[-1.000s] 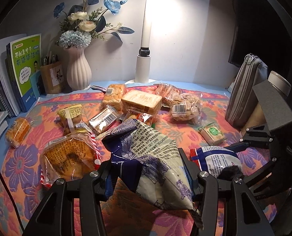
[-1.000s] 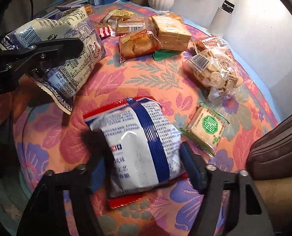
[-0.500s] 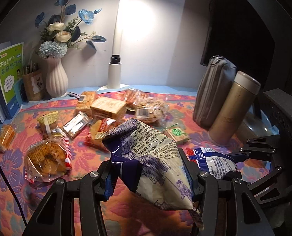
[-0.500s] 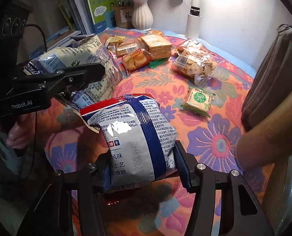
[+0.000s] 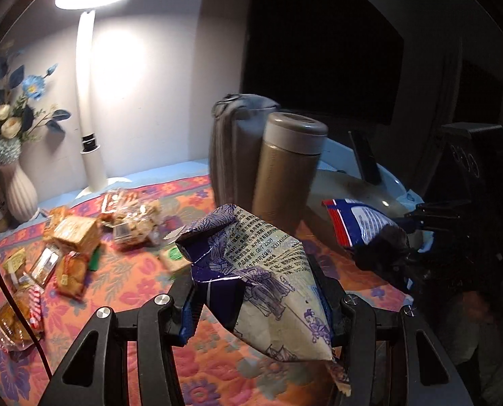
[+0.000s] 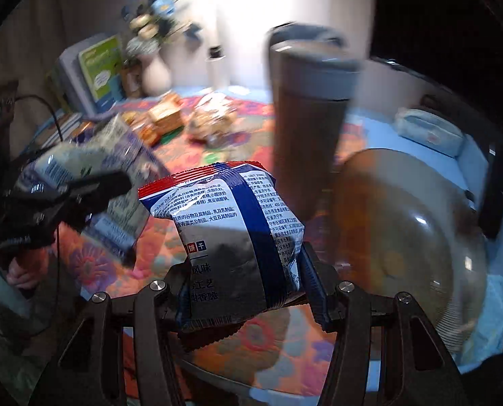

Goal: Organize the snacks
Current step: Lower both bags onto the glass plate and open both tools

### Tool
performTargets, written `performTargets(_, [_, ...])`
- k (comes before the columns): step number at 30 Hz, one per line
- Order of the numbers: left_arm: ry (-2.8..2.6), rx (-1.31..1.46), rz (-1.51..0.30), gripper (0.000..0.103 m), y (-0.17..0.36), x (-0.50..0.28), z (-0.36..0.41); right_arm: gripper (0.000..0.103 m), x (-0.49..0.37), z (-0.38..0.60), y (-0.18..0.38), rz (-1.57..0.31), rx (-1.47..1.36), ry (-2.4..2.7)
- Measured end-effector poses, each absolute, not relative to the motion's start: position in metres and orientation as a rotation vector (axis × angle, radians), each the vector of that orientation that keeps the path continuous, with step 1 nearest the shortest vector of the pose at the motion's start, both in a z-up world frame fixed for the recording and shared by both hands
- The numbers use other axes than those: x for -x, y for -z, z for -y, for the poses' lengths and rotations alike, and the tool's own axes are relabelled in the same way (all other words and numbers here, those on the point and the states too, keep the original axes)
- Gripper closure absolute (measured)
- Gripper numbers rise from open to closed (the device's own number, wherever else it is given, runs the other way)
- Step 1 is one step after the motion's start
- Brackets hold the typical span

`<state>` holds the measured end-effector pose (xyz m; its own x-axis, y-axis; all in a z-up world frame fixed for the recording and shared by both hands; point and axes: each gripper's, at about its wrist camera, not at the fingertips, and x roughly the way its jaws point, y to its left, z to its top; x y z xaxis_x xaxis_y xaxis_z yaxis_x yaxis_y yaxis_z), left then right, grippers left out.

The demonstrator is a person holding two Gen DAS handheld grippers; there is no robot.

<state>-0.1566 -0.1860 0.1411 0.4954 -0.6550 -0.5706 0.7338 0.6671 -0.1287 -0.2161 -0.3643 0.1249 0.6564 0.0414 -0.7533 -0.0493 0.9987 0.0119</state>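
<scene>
Left wrist view. Your left gripper (image 5: 260, 308) is clamped on a purple-and-cream snack bag (image 5: 265, 287), held clear above the floral cloth (image 5: 129, 291) that covers the counter. To its right, your right gripper (image 5: 397, 257) carries a blue-and-white snack bag (image 5: 356, 223) in front of a clear bowl (image 5: 359, 193). A tan flask (image 5: 285, 172) stands upright near the counter's right edge, a grey pouch (image 5: 231, 142) just behind it. Loose wrapped snacks (image 5: 79, 240) lie toward the counter's left and back edges. A white lamp (image 5: 89, 115) and a ribbed vase (image 5: 19, 189) stand along the back edge.

Right wrist view (blurred). Your right gripper (image 6: 248, 287) grips the blue-and-white snack bag (image 6: 234, 237) on both sides, lifted off the cloth (image 6: 92, 260). The clear bowl (image 6: 431, 253) sits just right of the bag, near the counter's right edge; the flask (image 6: 309, 128) stands behind. At left, your left gripper (image 6: 65, 199) holds the purple-and-cream bag (image 6: 116, 176), with your hand (image 6: 21, 270) below it. Books (image 6: 95, 67) lean at the back left corner.
</scene>
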Motion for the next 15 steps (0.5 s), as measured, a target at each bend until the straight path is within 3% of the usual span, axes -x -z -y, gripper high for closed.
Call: performTargets(15, [1.001,-0.219,-0.602,0.05,-0.171,0.177,0.361,0.05,0.23,0.511,-0.12,-0.848,-0.276,0.238])
